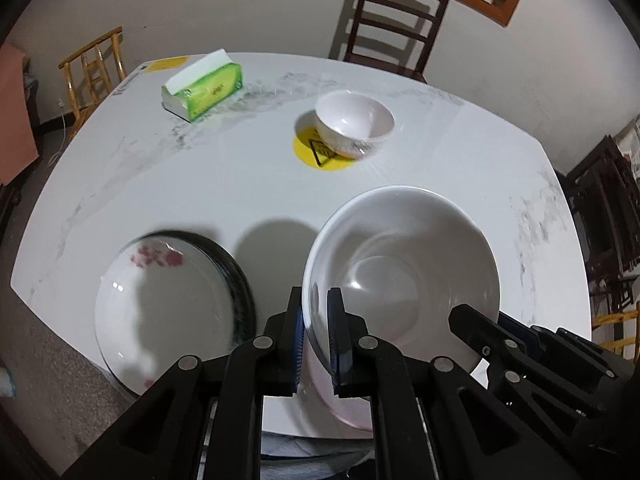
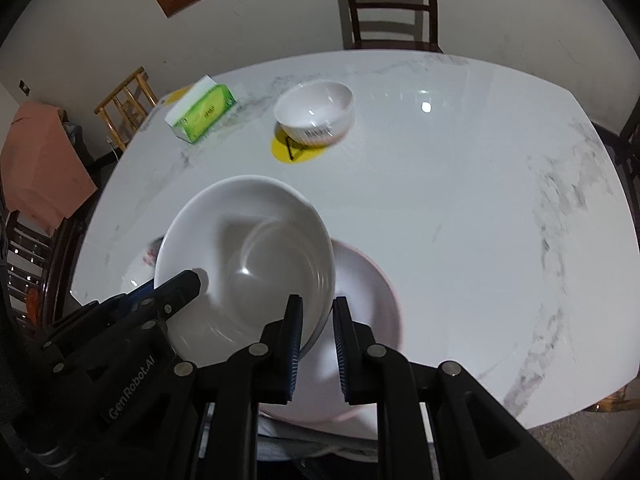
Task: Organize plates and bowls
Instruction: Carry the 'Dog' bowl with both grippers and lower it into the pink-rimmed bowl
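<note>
- Our left claw point(image 1: 316, 336) is clamped on the near-left rim of the large white bowl point(image 1: 404, 256), and our right claw point(image 2: 316, 344) pinches its opposite rim.
- We hold the bowl above the marble table point(image 2: 460, 200), over a pink-edged plate point(image 2: 368, 292).
- To its left, a flowered plate point(image 1: 160, 300) lies on a dark plate point(image 1: 240, 276).
- A small bowl point(image 1: 354, 122) sits on a yellow sticker point(image 1: 320, 156), near a green tissue box point(image 1: 204, 88).

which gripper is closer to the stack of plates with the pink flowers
Left. The left gripper grips the big bowl's rim right beside the plates; the right gripper grips the far rim.
</note>
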The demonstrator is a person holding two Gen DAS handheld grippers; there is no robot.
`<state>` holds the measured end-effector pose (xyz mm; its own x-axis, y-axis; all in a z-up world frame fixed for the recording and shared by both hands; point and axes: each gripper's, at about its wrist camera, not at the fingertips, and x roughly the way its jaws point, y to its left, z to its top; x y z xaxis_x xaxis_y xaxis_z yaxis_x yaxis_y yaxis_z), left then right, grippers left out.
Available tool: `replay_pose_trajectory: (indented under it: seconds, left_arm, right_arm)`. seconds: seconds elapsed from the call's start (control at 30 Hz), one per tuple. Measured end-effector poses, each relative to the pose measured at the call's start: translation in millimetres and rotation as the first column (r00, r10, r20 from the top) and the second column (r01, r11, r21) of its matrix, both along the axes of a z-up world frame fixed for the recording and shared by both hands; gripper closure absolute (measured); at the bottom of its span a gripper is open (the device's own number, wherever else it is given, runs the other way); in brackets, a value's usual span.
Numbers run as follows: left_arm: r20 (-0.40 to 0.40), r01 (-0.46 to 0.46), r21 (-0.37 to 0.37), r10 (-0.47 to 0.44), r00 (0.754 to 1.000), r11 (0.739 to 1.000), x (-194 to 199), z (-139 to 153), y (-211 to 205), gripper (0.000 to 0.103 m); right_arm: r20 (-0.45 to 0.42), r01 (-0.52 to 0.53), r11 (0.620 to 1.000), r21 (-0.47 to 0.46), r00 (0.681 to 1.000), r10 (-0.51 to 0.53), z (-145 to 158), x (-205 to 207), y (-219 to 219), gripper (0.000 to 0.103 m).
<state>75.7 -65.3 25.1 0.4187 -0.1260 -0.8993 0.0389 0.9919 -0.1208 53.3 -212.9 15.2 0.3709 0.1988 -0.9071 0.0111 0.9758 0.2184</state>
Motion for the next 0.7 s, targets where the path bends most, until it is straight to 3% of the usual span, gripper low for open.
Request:
replay_pose_trajectory:
  seconds: [0.3, 0.7]
  left_arm:
    - [-0.072, -0.019, -0.005, 0.018, 0.997, 1.000, -13, -31, -16, 0.096]
    - [-0.118, -0.034, 0.048, 0.040, 0.992, 0.998, -13, -55, -22, 0.096]
  right_arm:
    - [-0.072, -0.047, 0.999, -0.012, 0.996, 0.046, -30, -8, -12, 0.087]
    - [-0.136, -0.078, 0.997, 0.001, 0.988, 0.077, -52, 0, -14, 0.087]
